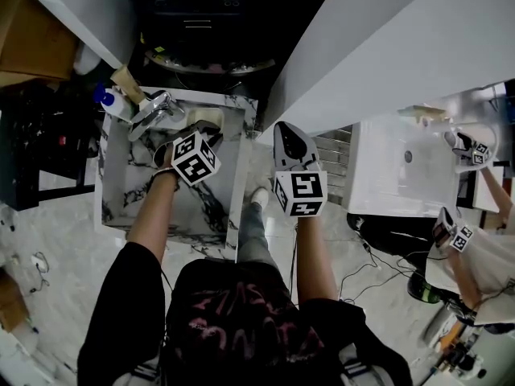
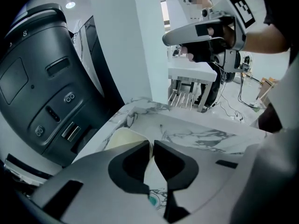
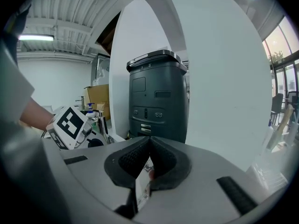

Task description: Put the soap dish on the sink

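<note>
Your left hand-held gripper (image 2: pixel 152 144): jaws pinched on near edge of cream soap dish (image 2: pixel 122 138). Dish sits low at back rim of marble sink (image 2: pixel 201 125), near faucet (image 1: pixel 153 109); cannot tell if its bottom touches rim.

Your right hand-held gripper (image 3: pixel 149 143): jaws together, held off to side of sink. Thin printed scrap (image 3: pixel 142 185) shows in gap, unclear what.

Risks:
- Thin edge grip, so dish may pivot or slip.
- Let go before dish sits flat and it slides down into sink.
- Rim narrow; crowd faucet and dish overhangs.

Test lab: freestanding marble sink (image 1: pixel 110 175), floor cables (image 1: pixel 364 275), cartons (image 1: pixel 32 39).
</note>
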Demonstrator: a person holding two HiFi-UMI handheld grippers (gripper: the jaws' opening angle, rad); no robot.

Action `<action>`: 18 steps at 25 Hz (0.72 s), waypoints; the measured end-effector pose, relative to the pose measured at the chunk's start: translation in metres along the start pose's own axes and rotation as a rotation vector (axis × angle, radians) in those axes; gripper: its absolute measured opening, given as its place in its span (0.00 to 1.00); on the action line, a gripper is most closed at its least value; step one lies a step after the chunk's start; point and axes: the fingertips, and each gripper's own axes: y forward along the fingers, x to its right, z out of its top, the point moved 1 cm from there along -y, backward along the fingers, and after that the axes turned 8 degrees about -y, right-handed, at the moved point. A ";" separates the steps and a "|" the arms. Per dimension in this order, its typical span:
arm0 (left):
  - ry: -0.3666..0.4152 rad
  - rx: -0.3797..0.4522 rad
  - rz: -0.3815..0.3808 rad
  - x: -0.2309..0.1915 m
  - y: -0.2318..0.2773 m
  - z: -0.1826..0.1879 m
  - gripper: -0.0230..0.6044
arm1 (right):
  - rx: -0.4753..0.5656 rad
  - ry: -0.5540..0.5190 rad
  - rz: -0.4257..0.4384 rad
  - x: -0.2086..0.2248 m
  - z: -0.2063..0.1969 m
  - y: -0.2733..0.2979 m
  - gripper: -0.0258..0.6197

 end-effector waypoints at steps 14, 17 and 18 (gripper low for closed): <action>-0.018 -0.001 0.028 -0.001 0.004 -0.002 0.15 | -0.011 0.008 -0.005 0.004 -0.007 -0.006 0.06; -0.026 0.012 0.043 -0.002 -0.002 -0.001 0.15 | -0.004 0.005 -0.003 0.004 -0.004 -0.006 0.06; -0.029 0.018 0.049 -0.003 -0.004 0.000 0.15 | -0.002 0.005 -0.002 0.003 -0.003 -0.006 0.06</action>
